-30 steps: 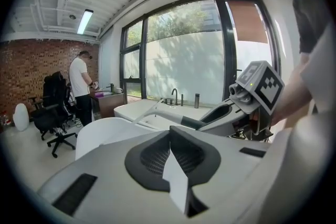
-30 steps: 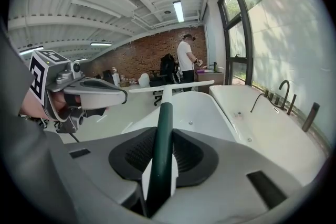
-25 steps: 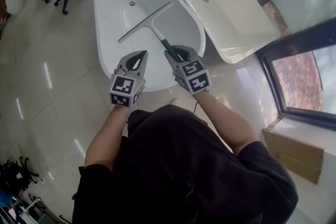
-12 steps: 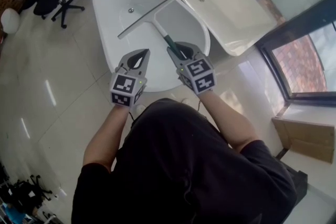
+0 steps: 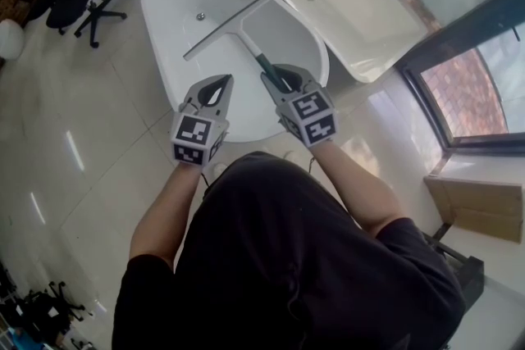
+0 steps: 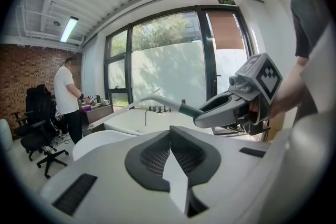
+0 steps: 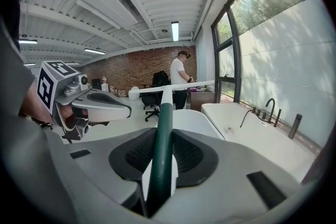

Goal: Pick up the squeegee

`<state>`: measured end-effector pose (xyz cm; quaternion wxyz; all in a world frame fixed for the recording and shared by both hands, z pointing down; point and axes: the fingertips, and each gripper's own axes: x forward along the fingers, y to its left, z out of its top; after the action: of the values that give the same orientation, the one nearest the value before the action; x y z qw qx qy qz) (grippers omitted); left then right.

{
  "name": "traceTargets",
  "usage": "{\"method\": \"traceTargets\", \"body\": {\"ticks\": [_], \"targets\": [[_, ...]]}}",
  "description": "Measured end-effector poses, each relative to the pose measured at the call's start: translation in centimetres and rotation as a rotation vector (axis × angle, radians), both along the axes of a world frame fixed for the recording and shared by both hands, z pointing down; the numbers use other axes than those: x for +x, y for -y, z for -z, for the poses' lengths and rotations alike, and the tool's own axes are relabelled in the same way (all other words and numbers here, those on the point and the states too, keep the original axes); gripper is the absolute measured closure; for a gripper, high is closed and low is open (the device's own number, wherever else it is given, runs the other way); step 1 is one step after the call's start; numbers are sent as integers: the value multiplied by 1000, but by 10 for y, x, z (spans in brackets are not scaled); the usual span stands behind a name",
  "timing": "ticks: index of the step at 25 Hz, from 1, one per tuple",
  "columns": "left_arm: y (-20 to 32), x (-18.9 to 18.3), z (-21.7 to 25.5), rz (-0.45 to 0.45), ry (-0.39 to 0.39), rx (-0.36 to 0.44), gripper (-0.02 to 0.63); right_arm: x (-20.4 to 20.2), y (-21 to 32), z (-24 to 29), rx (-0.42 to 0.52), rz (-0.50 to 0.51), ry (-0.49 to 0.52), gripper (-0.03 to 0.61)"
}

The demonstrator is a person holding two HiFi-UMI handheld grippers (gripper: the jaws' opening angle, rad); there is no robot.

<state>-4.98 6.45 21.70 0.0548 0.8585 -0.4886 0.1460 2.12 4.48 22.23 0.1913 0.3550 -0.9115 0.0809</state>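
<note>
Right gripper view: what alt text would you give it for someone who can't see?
The right gripper clamps the dark green handle of a squeegee, its white blade held level ahead. The left gripper hovers to its left; a white bathtub lies beyond.

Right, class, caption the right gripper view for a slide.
Right gripper holds the squeegee by its green handle, bathtub beyond.

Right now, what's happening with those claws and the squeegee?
Right claw shut on squeegee. Left claw shut, empty. Blade held over bathtub, nothing blocking.
</note>
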Motion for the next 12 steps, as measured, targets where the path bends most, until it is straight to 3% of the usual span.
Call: {"method": "traceTargets", "body": {"ticks": [12], "targets": [[1,1,-1,5,-13,-4,612,0,0,1,4,5,-9,480]]}}
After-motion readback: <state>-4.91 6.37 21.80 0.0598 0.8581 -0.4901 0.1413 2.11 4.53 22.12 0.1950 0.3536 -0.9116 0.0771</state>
